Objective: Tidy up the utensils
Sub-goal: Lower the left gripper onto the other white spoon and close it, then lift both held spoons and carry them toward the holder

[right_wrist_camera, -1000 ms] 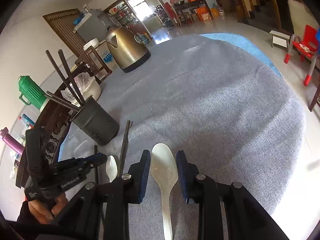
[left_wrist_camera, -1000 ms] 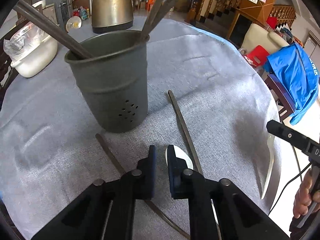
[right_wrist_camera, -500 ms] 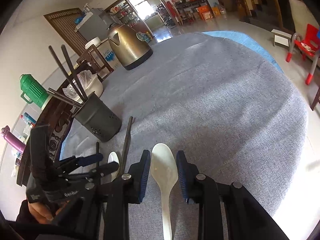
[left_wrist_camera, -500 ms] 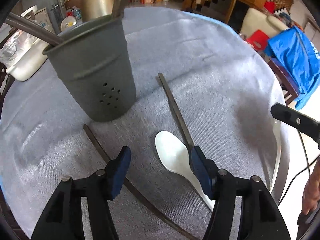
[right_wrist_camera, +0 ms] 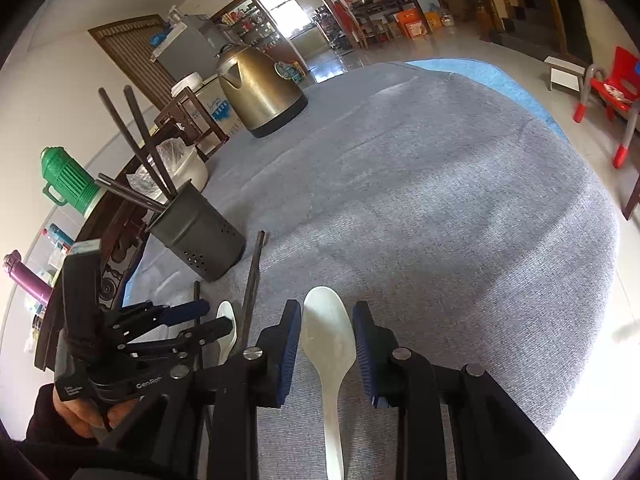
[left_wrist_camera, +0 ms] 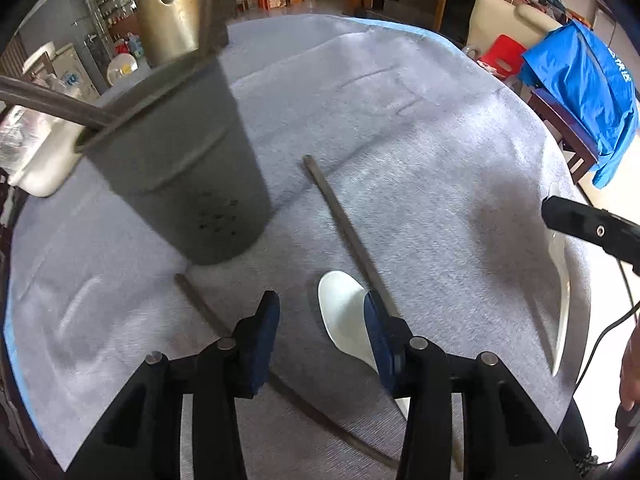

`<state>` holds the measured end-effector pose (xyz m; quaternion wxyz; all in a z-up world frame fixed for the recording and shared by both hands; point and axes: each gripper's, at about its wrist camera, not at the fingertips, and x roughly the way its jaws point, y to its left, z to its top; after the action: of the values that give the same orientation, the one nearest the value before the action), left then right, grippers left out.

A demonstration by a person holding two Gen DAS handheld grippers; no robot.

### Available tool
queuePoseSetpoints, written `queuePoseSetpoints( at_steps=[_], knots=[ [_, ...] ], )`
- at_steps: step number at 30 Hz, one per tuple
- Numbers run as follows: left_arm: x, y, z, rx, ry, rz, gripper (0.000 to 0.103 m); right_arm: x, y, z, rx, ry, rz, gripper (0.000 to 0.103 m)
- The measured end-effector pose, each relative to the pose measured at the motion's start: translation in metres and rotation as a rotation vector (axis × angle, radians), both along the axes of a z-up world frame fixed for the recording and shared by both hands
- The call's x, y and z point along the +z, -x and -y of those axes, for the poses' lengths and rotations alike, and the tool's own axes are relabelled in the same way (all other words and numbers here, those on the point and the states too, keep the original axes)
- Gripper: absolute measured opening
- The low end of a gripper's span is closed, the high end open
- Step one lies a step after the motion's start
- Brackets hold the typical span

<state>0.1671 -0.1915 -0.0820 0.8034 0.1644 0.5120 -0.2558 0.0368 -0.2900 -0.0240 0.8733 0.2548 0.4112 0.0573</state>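
The left hand-held gripper (right_wrist_camera: 208,317) reads "GenRob", cut off.

On the desk (right_wrist_camera: 440,184) the utensil holder (left_wrist_camera: 180,176) stands at the left, with chopsticks (right_wrist_camera: 140,136) leaning in it. The kettle (right_wrist_camera: 260,88) sits behind it, farther back. Right of the holder lies one chopstick (left_wrist_camera: 344,232), and before the holder lies another (left_wrist_camera: 200,304). Between these two rests the small spoon (left_wrist_camera: 344,316), under the left claw (left_wrist_camera: 320,320). Well to its right lies the large spoon (right_wrist_camera: 328,340), its bowl between the fingers of the right claw (right_wrist_camera: 326,340)
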Motion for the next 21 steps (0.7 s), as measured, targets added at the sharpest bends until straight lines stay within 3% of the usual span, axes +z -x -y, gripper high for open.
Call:
queuePoseSetpoints(
  at_steps=[5,8,10,17,21],
  knots=[
    [-0.006,-0.003,0.001,0.021,0.045,-0.013,0.045,0.000,0.002,-0.003,0.004,0.004,-0.006,0.029],
    [-0.006,0.000,-0.008,0.016,0.030,0.011,0.019,0.001,0.002,-0.004,0.004,0.006,-0.004,0.029],
    [-0.006,0.000,-0.010,0.013,0.029,0.011,0.011,0.002,0.002,-0.005,0.007,0.005,-0.003,0.029],
    [-0.003,0.001,-0.017,0.006,0.059,0.014,0.006,-0.001,-0.002,-0.013,0.034,-0.008,-0.012,0.029],
    [0.013,0.009,-0.022,-0.006,0.080,0.031,0.005,0.000,-0.006,-0.014,0.034,-0.037,-0.011,0.029]
  ],
)
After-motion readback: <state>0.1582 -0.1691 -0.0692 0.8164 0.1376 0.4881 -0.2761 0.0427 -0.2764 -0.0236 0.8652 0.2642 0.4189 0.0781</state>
